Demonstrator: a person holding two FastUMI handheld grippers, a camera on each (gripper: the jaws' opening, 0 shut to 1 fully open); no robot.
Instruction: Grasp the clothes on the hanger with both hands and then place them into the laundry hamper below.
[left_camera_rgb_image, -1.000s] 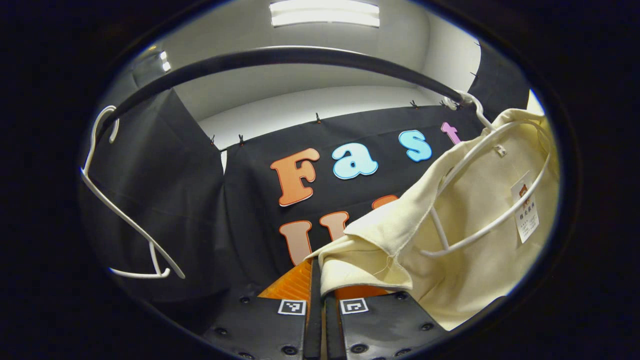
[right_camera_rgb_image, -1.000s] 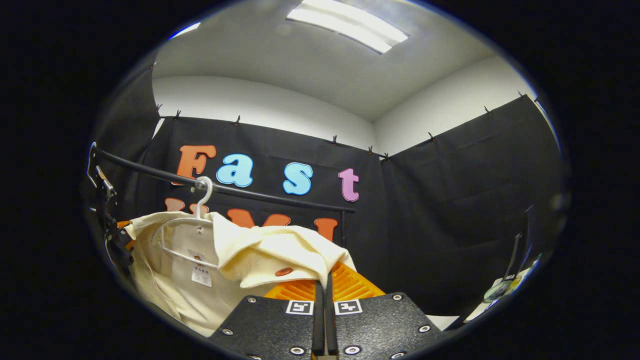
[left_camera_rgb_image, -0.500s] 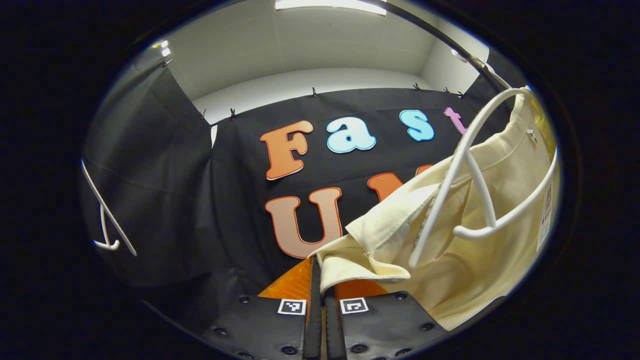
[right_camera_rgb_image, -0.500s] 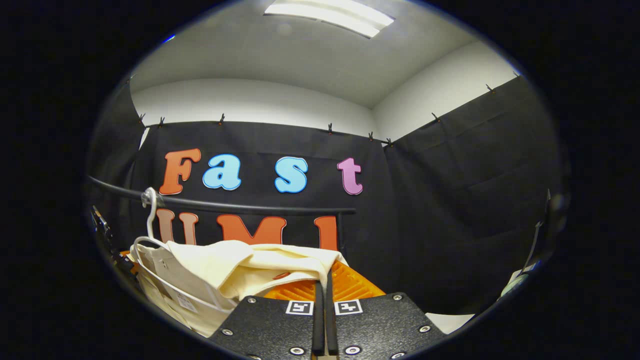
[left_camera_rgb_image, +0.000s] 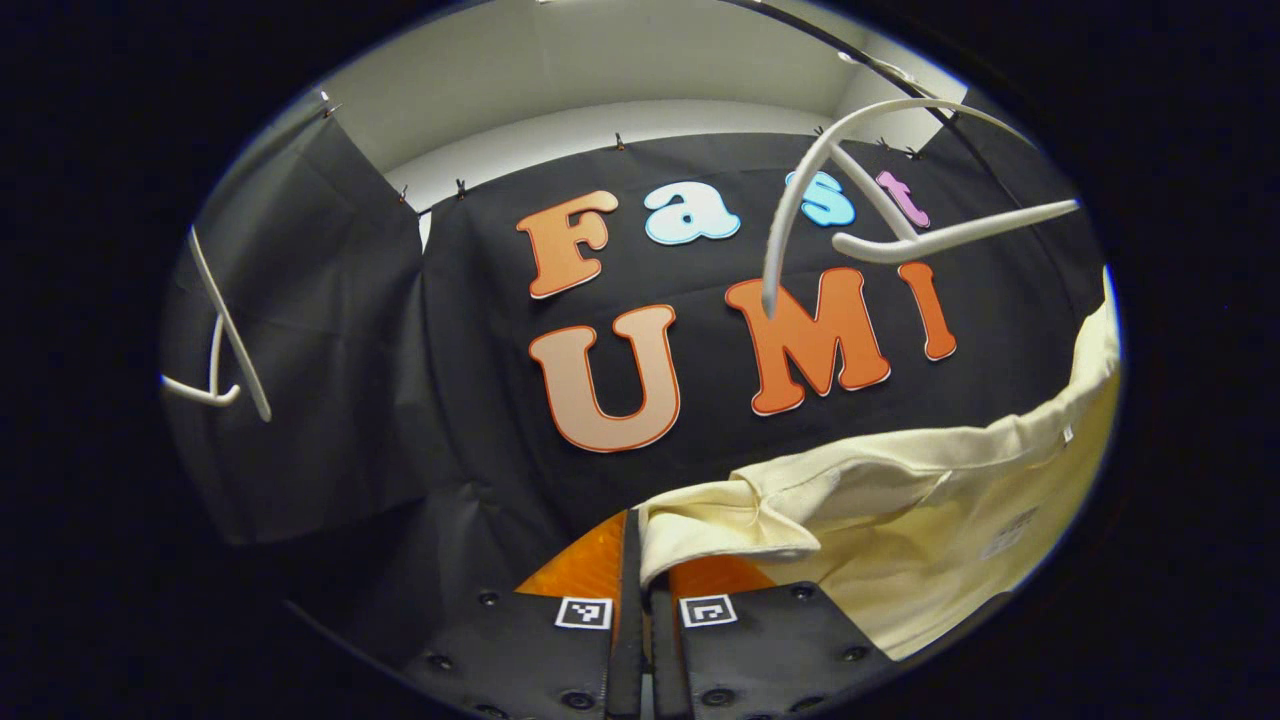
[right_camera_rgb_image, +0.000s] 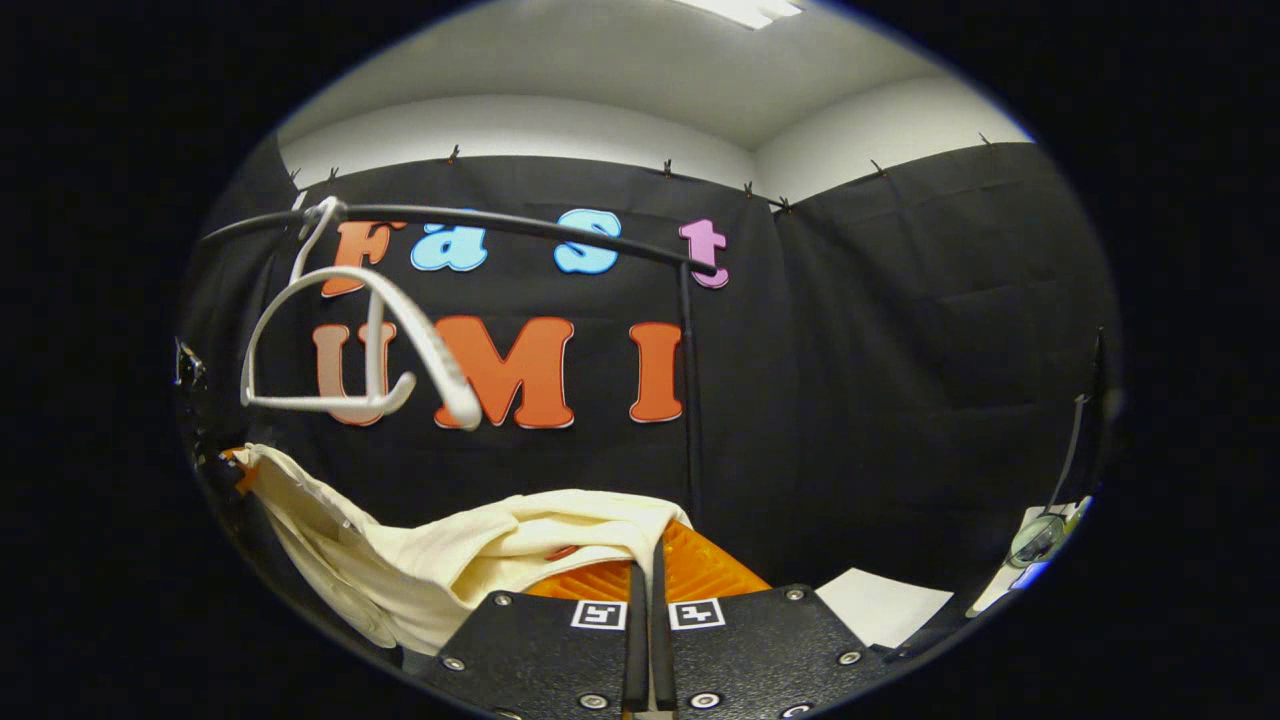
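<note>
In the left gripper view, the left gripper (left_camera_rgb_image: 640, 560) sits at the bottom with its two fingers pressed together, pinching a folded edge of the cream shirt (left_camera_rgb_image: 900, 510). The fabric drapes away from the fingers toward the right side of the view and sags in a loose band. Above it, a white plastic hanger (left_camera_rgb_image: 870, 210) hangs bare from a thin black rail (left_camera_rgb_image: 880, 70) near the top right, with no cloth on it and well apart from the shirt below. A second white hanger (left_camera_rgb_image: 215, 340) shows at the far left edge, in front of the black cloth wall.

In the right gripper view, the right gripper (right_camera_rgb_image: 648, 590) also has its fingers closed tight, clamping another edge of the cream shirt (right_camera_rgb_image: 470, 550). The shirt stretches from these fingers leftward and down, then rises at the left edge. Whether the dark shape there is the other gripper cannot be told. The white hanger (right_camera_rgb_image: 370, 340) hangs empty from the black rail (right_camera_rgb_image: 500, 222), tilted, above and apart from the shirt. A black upright post (right_camera_rgb_image: 688, 380) meets the rail's right end. A pale patch of floor (right_camera_rgb_image: 880, 605) shows at the lower right. The hamper cannot be located from these views.
</note>
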